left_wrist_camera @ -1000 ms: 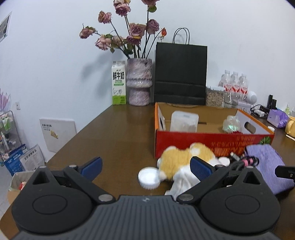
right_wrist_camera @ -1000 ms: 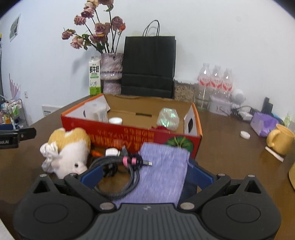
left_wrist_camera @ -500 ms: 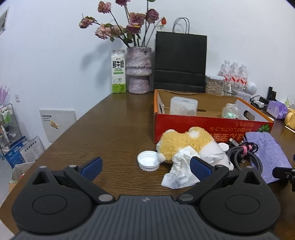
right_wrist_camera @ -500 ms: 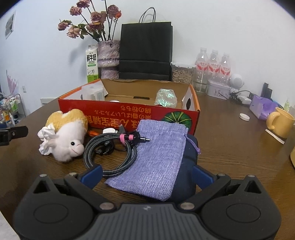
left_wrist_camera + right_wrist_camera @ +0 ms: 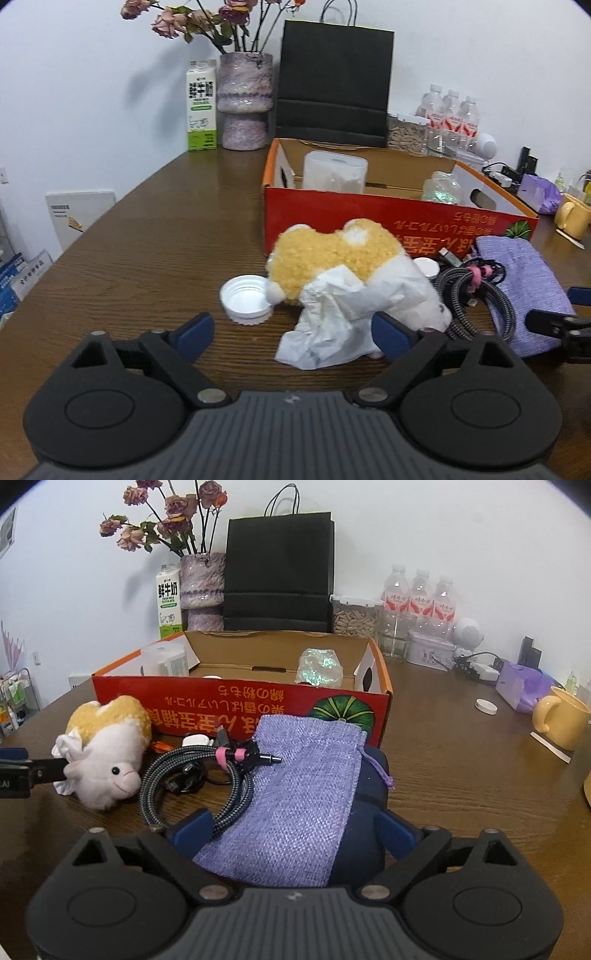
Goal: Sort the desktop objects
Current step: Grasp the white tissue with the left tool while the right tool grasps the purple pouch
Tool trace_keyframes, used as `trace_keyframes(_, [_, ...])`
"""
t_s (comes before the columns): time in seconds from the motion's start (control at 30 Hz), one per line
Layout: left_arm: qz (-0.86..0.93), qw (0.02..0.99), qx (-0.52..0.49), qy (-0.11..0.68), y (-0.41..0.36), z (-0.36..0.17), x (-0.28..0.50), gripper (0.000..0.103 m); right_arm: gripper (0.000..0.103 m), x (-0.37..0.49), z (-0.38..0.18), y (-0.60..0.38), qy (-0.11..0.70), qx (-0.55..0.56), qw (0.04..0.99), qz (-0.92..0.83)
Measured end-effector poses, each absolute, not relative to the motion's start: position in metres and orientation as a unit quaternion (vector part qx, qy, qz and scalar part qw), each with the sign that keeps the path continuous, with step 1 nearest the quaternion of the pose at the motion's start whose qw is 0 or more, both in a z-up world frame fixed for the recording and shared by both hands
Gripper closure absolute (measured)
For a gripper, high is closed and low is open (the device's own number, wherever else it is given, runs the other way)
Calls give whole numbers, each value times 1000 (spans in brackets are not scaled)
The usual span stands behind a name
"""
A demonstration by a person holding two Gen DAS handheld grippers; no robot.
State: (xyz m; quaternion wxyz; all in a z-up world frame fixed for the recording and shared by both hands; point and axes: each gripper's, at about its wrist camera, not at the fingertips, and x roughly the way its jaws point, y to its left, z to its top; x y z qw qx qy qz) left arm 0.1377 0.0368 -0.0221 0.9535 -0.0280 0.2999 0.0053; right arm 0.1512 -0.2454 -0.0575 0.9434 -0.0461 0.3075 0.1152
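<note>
Both jaws have just been narrowing yet grip nothing: left gripper [image 5: 291, 332] straddles the tissue [image 5: 328, 317], right gripper [image 5: 293, 834] the pouch [image 5: 295, 790]. Lower squarely before squeezing.

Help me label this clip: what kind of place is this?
Probably an office or a home desk: a brown wooden table against a white wall, with a yellow mug, packed water bottles and a charger with cables.
</note>
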Motion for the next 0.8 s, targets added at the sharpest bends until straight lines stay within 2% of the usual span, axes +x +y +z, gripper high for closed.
trace_keyframes(0.17, [-15,953,-28,301,31,-22,141,28,24,154,-57,-242,294,-61,947,116])
trace_keyframes(0.23, [-17,953,-27,301,29,-23,142,33,34,153,-56,-241,290,-69,947,119])
trace_keyframes(0.3, [-22,952,-30,303,29,-24,144,41,37,152,-57,-241,289,-73,947,119])
trace_keyframes(0.37, [-25,953,-30,301,28,-24,144,42,43,152,-57,-241,286,-74,948,120])
trace_keyframes(0.43, [-25,954,-28,298,27,-24,144,42,55,151,-55,-242,283,-77,949,116])
trace_keyframes(0.5, [-28,954,-30,297,27,-24,146,42,60,150,-54,-242,281,-78,949,118])
trace_keyframes(0.57, [-34,954,-32,296,28,-25,147,42,69,150,-54,-242,278,-81,950,121])
trace_keyframes(0.63, [-47,953,-43,297,30,-26,147,58,81,149,-53,-243,275,-78,950,125])
trace_keyframes(0.67, [-56,950,-52,301,32,-26,148,83,84,148,-52,-244,274,-73,950,130])
trace_keyframes(0.7, [-59,948,-58,307,33,-27,148,89,89,147,-51,-244,273,-69,950,135])
trace_keyframes(0.8, [-59,950,-57,301,33,-25,144,93,95,145,-49,-244,271,-58,949,148])
